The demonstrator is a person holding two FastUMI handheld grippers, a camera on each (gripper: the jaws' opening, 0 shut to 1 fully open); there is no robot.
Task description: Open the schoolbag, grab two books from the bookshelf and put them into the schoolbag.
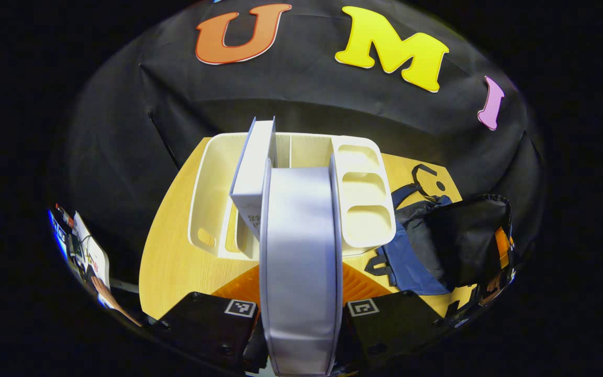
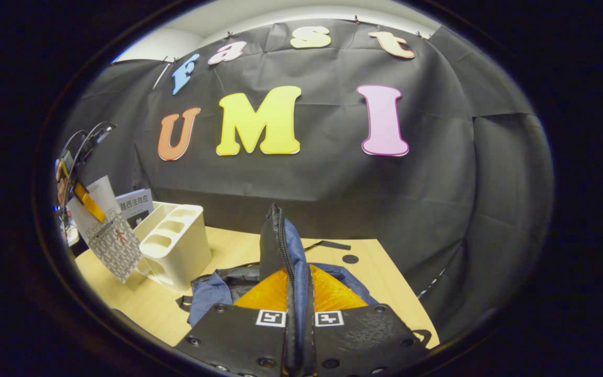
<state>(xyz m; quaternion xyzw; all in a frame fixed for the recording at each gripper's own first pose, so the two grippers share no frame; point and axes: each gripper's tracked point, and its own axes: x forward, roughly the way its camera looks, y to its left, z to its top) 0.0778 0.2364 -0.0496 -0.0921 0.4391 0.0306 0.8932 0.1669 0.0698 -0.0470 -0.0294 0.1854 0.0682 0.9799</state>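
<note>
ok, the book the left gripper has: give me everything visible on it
The book is pale grey-white with a smooth, slightly glossy cover. The left gripper view sees it edge-on, upright, clamped between the jaws of the left gripper, lifted in front of the cream bookshelf. The right gripper view shows its patterned grey cover with a small red mark, tilted, beside the bookshelf, apart from the schoolbag. Another white book stands close behind it; contact unclear.

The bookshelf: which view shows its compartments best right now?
The left gripper view: it looks down into the white bookshelf, showing its open slots and side pockets, with one book standing inside, though the held book covers the middle. The right gripper view shows the bookshelf small, from the side, at the table's left.
</note>
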